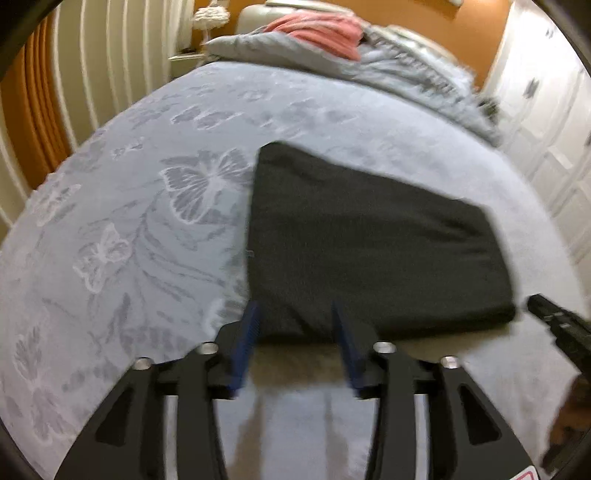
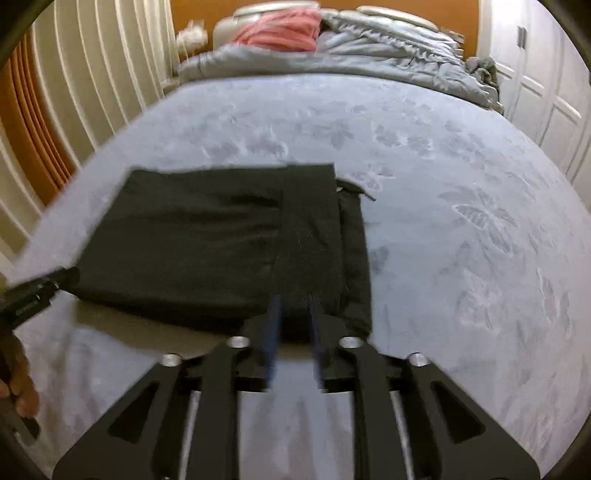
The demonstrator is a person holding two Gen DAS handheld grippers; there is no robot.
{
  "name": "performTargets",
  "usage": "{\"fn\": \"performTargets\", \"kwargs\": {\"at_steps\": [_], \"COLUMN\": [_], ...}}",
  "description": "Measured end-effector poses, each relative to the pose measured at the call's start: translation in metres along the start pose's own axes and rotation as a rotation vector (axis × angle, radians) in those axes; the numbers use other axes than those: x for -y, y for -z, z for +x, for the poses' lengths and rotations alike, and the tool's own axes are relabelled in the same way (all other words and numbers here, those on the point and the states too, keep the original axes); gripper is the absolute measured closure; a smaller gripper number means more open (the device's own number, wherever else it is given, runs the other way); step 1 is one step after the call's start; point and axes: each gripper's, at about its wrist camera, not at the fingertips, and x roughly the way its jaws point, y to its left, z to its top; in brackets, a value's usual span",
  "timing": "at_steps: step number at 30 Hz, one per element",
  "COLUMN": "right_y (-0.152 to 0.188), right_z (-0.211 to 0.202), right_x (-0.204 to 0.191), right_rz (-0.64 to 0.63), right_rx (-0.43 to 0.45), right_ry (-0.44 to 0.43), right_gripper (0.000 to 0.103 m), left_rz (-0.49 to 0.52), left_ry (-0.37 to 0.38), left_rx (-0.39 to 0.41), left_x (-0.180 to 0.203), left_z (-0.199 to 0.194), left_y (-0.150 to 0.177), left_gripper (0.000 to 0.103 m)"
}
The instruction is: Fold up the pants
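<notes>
Lying flat on the grey bedspread (image 1: 155, 236), the black pants (image 1: 354, 240) form a folded, roughly rectangular stack near the bed's near edge, with bare butterfly-patterned cover on every side of them. In the right wrist view the pants (image 2: 207, 236) show a layered right end, where a narrower strip of fabric sticks out past the upper fold.

The left gripper (image 1: 295, 325) sits at the near left corner of the stack. Its blue fingers (image 1: 245, 350) stand apart, one just outside the fabric's left edge and one over its near edge; nothing is pinched between them. The right gripper (image 2: 293, 314) sits at the near right corner, its fingers (image 2: 273, 339) also apart with a narrower gap, their tips over the fabric's edge without pressing on it. Both views are blurred.

Each camera catches the other gripper's tip at the frame's side, beside the stack's near corner. A hand (image 2: 18, 380) shows at the lower left of the right wrist view.

At the bed's far edge lie a rumpled grey duvet (image 2: 369, 48) and a pink cloth (image 2: 284, 29).
</notes>
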Motion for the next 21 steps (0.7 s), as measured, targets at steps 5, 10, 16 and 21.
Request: {"fn": "performTargets", "kwargs": {"at_steps": [5, 10, 16, 21], "right_y": [0.035, 0.071, 0.090, 0.089], "right_z": [-0.032, -0.032, -0.010, -0.013], "right_x": [0.002, -0.009, -0.038, -0.022], "right_rz": [0.030, 0.031, -0.069, 0.009], "right_rx": [0.124, 0.250, 0.209, 0.221], "right_ry": [0.033, 0.047, 0.187, 0.171], "right_gripper": [0.042, 0.013, 0.012, 0.008], "left_rz": [0.138, 0.135, 0.184, 0.136], "left_ry": [-0.094, -0.152, -0.217, -0.253], "left_rx": [0.304, 0.404, 0.308, 0.301], "left_x": [0.023, 0.033, 0.042, 0.036], "left_z": [-0.050, -0.049, -0.017, -0.018], "left_y": [0.042, 0.085, 0.087, 0.090], "left_gripper": [0.024, 0.017, 0.017, 0.017]}}
